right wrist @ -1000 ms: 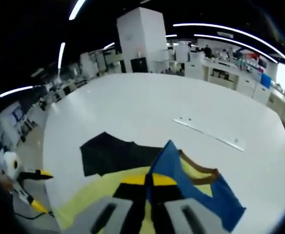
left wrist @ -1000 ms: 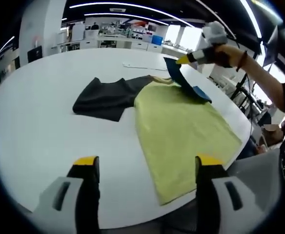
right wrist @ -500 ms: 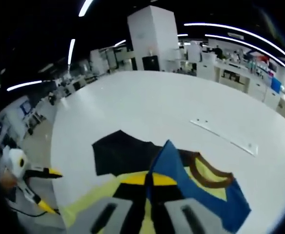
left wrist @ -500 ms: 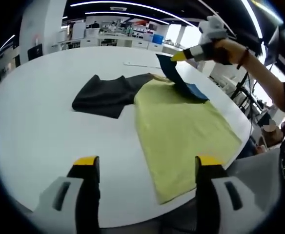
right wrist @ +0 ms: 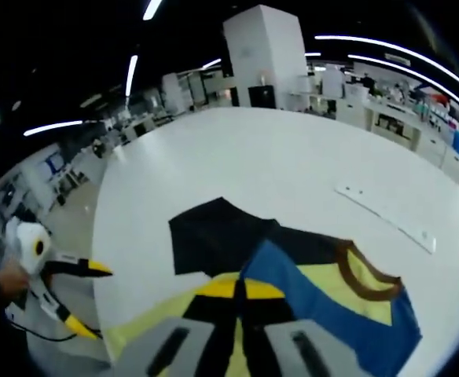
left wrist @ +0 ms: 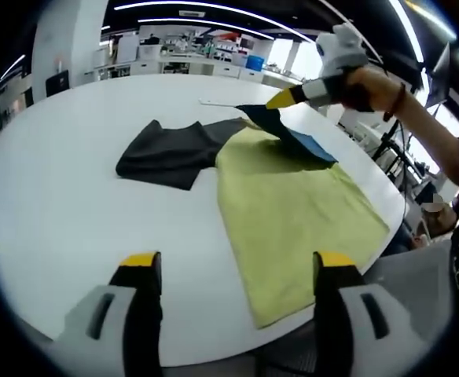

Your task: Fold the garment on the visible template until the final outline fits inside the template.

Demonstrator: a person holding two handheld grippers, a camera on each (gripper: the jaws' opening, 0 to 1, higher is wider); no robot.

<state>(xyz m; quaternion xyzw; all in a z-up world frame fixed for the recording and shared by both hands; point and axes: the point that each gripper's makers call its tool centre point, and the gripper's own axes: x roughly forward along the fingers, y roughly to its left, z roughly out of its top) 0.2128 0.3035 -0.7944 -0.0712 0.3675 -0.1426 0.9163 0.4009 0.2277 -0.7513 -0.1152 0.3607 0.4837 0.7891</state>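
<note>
Garment on the white worktop [left wrist: 49,204], seen along my two grippers. The garment [left wrist: 292,212] lies flat with its yellow-green body running lengthwise from the near worktop edge toward the far collar end; a dark sleeve [left wrist: 170,155] spreads out to its left in the left gripper view, and a blue sleeve [left wrist: 296,140] sits at its far right corner. No separate template outline is discernible under the cloth.

My right gripper [left wrist: 280,99] is at that far corner, its yellow-tipped jaws closed on the edge of the blue sleeve and holding it lifted off the body. In the right gripper view, the right gripper [right wrist: 237,289] has the blue cloth [right wrist: 324,302] pinched between its jaws, with the brown collar [right wrist: 367,279] just beyond and the dark sleeve further out across the body.

My left gripper [left wrist: 229,263] hovers near the hem end, jaws wide apart, holding and touching nothing; it appears at the worktop edge in the right gripper view [right wrist: 80,294].

Judgement: the fold in hand carries the blue sleeve inward across the body's long axis, toward the dark sleeve; the right gripper is the nearer one.
</note>
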